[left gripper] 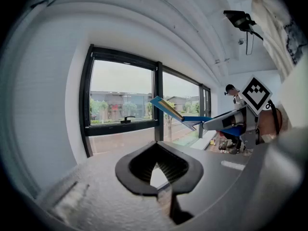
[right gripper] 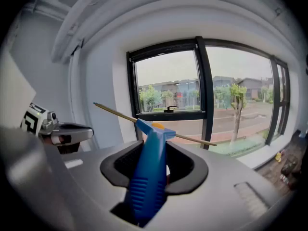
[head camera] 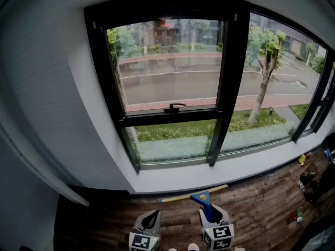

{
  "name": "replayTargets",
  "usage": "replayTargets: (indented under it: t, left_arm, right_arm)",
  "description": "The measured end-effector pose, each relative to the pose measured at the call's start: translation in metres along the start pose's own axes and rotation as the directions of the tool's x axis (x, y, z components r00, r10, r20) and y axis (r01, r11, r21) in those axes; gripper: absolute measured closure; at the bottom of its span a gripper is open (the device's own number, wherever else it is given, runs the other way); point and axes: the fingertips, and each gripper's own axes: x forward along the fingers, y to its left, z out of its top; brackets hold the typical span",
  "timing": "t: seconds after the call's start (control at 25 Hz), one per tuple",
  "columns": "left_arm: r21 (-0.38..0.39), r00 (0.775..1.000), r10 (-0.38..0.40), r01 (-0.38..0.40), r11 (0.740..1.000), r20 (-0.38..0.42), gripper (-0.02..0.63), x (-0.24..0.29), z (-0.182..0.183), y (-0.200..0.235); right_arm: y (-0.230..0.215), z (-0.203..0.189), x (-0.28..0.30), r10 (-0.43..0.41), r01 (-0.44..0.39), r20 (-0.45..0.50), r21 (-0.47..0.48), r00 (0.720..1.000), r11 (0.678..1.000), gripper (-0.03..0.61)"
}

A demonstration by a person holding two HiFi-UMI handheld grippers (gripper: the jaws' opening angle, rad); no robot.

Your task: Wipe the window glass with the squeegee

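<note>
Two hand-held grippers sit at the bottom edge of the head view, the left hand-held gripper (head camera: 151,220) and the right hand-held gripper (head camera: 212,217), both cut off by the frame. The squeegee (head camera: 205,205) rises from the right one. Its blue handle points toward the window glass (head camera: 170,61), and its blade lies crosswise, left to right, over the wooden floor (head camera: 261,203) below the sill. Items on the floor at far right are too small to tell.

In the left gripper view the jaws are pressed together, nothing between them; the squeegee shows at right, blade slanting down rightward.

In the right gripper view the jaws pinch the blue handle, whose lower end is hidden in the gripper body. The blade crosses the window as a thin line, high left to low right.
</note>
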Motion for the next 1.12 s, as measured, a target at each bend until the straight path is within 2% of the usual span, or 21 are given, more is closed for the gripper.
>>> replayTargets:
  t: [0.12,0.52,0.72,0.88,1.12]
  left_arm:
    - [-0.007,0.999,0.004,-0.004,1.000,0.034,0.614,0.020,0.001,0.007]
    - [0.030,0.999,-0.011,0.010,0.999,0.042,0.613,0.061,0.030,-0.012]
    - [-0.004,0.999,0.010,-0.010,1.000,0.049,0.614,0.083,0.038,-0.017]
    - [0.019,0.998,0.019,-0.020,1.000,0.052,0.613,0.105,0.041,-0.027]
    - [0.057,0.999,-0.018,0.016,0.998,0.031,0.614,0.151,0.045,-0.023]
  right_arm:
    - [-0.002,0.017,0.011,-0.002,0.004,0.039,-0.043,0.999,0.999,0.430]
    - [-0.039,0.031,0.026,0.028,-0.026,0.078,-0.026,0.997,0.999,0.430]
    - [-0.067,0.037,0.028,0.043,-0.042,0.110,-0.013,0.993,0.999,0.430]
    - [-0.096,0.040,0.037,0.024,-0.024,0.122,-0.002,0.992,1.000,0.430]
    - [-0.120,0.038,0.073,0.014,-0.018,0.107,0.030,0.994,0.999,0.430]
